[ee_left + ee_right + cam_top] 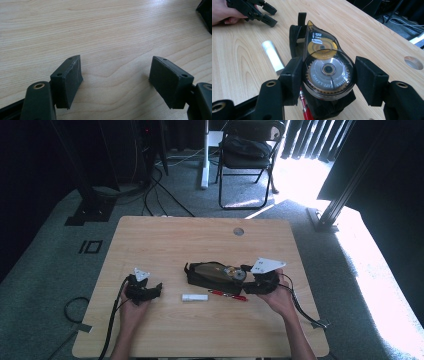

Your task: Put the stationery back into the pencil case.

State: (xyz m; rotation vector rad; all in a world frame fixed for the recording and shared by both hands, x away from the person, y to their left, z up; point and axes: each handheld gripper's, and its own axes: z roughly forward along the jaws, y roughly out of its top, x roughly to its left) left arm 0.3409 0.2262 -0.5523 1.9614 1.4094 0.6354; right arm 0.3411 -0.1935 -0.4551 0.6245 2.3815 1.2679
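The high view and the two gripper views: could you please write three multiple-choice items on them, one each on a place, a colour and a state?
1. Where does the white tube lie?
A. On the black pouch
B. On the table, between the left gripper and the red pen
C. Between the left gripper's jaws

2. What colour is the pen beside the black pouch?
A. Blue
B. Green
C. Red

3. How do the left gripper's jaws stand?
A. Open, nothing between them
B. Shut on the white tube
C. Shut on the pen

Answers:
1 B: the white tube lies on the bare table, with the left gripper on one side and the red pen on the other.
2 C: the pen in front of the black pouch is red.
3 A: the left gripper view shows wood grain between the wide-apart jaws.
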